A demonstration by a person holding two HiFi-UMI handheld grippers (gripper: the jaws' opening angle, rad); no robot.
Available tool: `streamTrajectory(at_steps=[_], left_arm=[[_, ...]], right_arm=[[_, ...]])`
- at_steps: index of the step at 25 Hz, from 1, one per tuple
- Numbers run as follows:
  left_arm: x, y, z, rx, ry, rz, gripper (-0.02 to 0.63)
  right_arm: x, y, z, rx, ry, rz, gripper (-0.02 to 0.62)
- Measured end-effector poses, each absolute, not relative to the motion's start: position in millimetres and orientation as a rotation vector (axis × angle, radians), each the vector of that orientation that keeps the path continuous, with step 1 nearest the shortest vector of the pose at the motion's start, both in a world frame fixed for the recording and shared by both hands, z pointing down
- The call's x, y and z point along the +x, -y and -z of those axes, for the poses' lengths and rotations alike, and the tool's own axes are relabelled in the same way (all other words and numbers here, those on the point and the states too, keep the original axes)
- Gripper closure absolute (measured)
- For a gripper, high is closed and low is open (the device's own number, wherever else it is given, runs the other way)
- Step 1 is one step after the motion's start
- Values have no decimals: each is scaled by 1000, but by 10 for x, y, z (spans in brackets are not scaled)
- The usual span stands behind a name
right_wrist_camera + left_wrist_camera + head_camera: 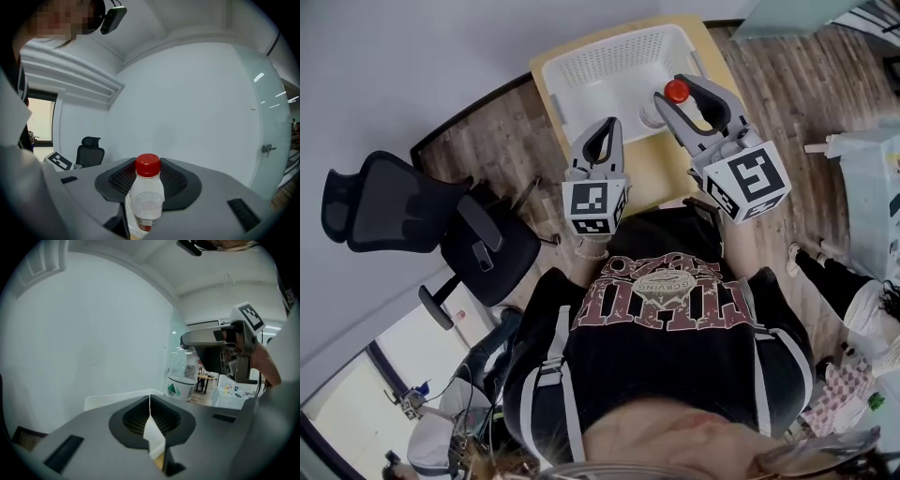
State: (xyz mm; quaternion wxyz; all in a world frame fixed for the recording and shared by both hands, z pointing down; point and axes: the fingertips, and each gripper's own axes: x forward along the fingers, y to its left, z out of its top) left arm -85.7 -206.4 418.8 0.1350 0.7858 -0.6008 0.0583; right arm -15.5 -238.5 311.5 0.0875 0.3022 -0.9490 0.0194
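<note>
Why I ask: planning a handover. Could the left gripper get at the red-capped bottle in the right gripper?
Probably yes: the left gripper hangs beside the bottle, which the right gripper holds, with nothing between them. Its jaws are shut, so it must open first.

A small square table with a pale yellow top [661, 178] stood on a floor of brown wooden planks [502, 141], with its far edge close to the grey wall. Directly on the table lay one white plastic basket with perforated walls [609, 56], which covered most of the far part of the top. A black office chair on wheels [441, 220] stood on the floor to the left of the table.
</note>
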Motion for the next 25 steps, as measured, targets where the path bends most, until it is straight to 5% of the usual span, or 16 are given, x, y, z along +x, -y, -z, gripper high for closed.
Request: streamTrajectory(at_steps=[25], left_arm=[[-265,2111,-4240,2397,1577,-218,558]], right_arm=[[513,1981,-3075,994,2820,-79,430]])
